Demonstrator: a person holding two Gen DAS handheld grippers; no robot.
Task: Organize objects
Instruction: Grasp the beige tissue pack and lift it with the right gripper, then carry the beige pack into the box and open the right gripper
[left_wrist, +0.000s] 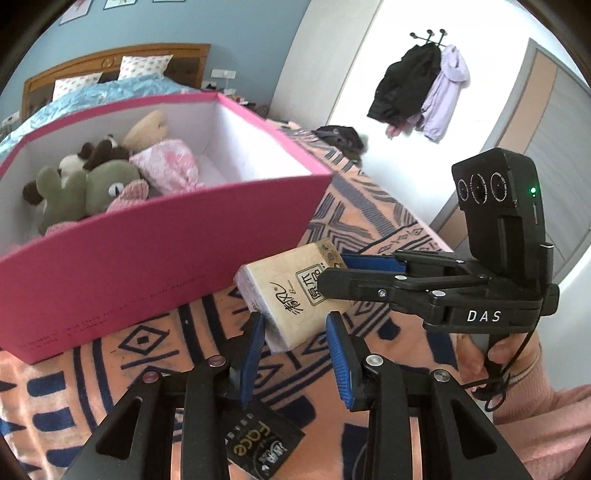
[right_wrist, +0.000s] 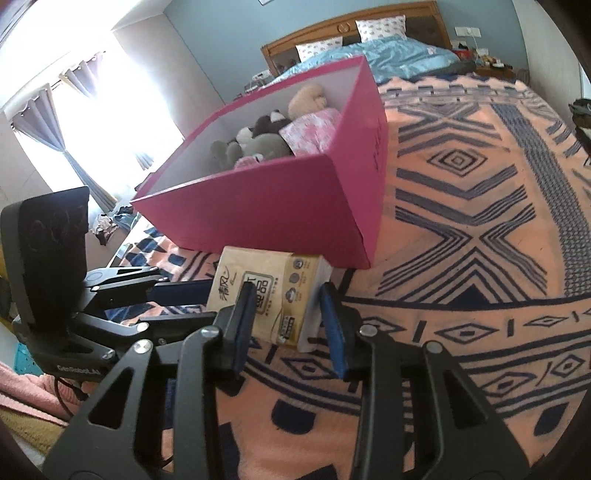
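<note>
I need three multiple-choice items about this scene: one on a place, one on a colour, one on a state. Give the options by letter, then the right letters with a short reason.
1. Where are the plush toys?
A. inside the box
B. on the blanket
C. on the pillows

2. What colour is the outside of the box?
A. blue
B. pink
C. brown

3. How is the tissue pack held?
A. by the left gripper alone
B. by nobody
C. by the left gripper and the right gripper, each on one end

Key: 1 A, they lie between its white walls; 2 B, its sides are pink; 3 C, both pairs of pads clamp it.

Bright daylight; window blown out w/ glare, maybe some haze over nearby items. Fisheye bends edges, dark vignette at corners.
</note>
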